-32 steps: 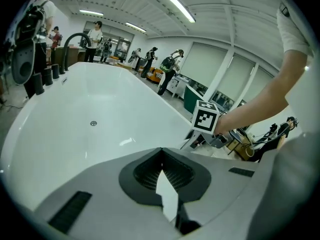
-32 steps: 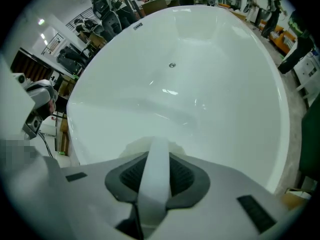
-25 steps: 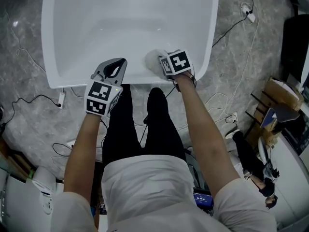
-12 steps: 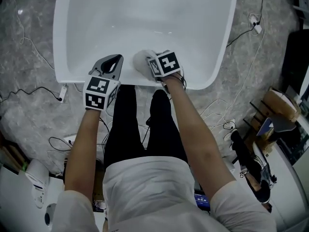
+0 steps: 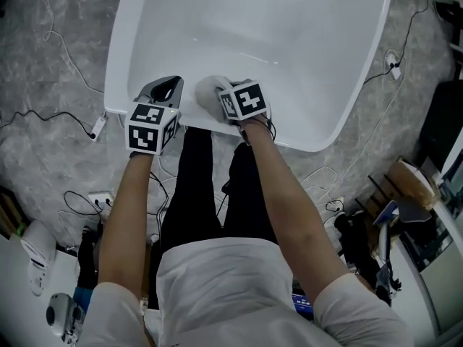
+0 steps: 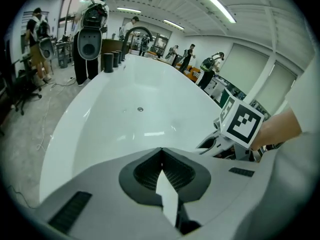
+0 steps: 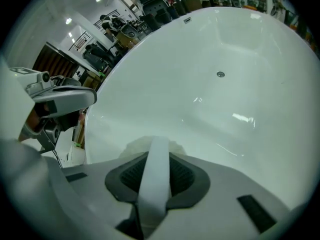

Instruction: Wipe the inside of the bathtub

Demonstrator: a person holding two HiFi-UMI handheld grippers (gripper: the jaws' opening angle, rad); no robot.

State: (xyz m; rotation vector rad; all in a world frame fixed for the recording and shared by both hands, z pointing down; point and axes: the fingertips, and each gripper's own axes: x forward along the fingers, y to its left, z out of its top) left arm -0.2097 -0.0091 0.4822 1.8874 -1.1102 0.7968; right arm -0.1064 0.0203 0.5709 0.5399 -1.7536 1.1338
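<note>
The white bathtub [image 5: 325,85] fills the top of the head view, with its drain [image 7: 220,74] on the floor of the basin. My right gripper [image 5: 221,100] is just inside the near end wall, shut on a white cloth [image 5: 206,91] that presses against the wall. In the right gripper view the cloth [image 7: 132,148] bulges out beyond the jaws. My left gripper [image 5: 165,92] sits at the near rim, a little left of the right one. Its jaws are shut with nothing between them [image 6: 161,154]. The right gripper's marker cube [image 6: 241,124] shows at the right of the left gripper view.
Cables [image 5: 65,114] and power strips [image 5: 98,197] lie on the grey stone floor around the tub. Boxes and gear [image 5: 409,186] stand at the right. A curved faucet [image 6: 137,31] rises at the tub's far end, with people beyond it.
My right gripper has slid the cloth leftward along the near wall, closer to the left gripper. The head view has swung, so the tub now sits further right in it.
</note>
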